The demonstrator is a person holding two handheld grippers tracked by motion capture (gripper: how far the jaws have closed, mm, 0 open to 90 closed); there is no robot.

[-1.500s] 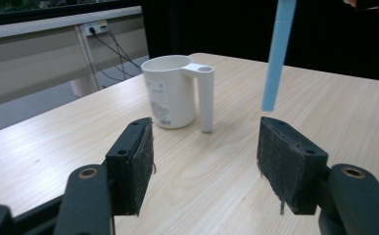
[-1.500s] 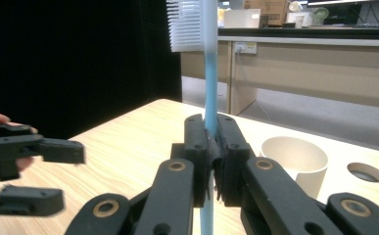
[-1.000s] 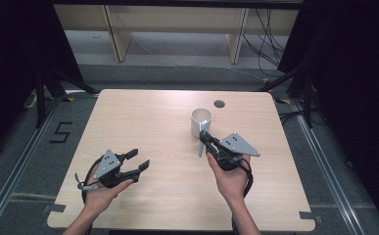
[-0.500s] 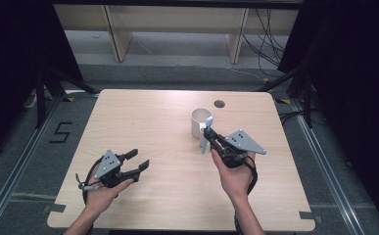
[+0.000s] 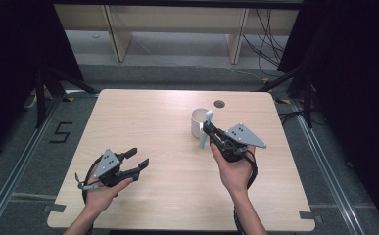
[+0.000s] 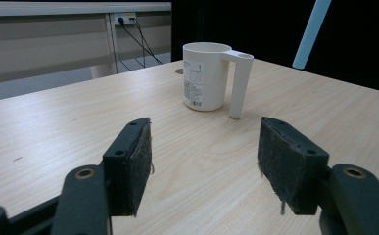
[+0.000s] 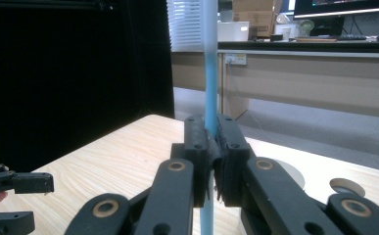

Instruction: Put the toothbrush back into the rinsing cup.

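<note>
On table [image 5: 143, 122], right of centre: right gripper [image 5: 207, 129] clamps light-blue spoon [image 5: 205, 131] mid-handle, jaws tight on it. Spoon upright, bowl end up, just beside white mug [image 5: 197, 122], over its near rim. Mug stands near far edge, handle toward person. Left gripper [image 5: 137, 163] well apart at near left, jaws spread, nothing between pads [image 6: 132, 169]. Count: one spoon, one mug, two grippers.

Black tongs [image 5: 133, 161], grey triangular plates, felt-like pads [image 6: 132, 166]
</note>
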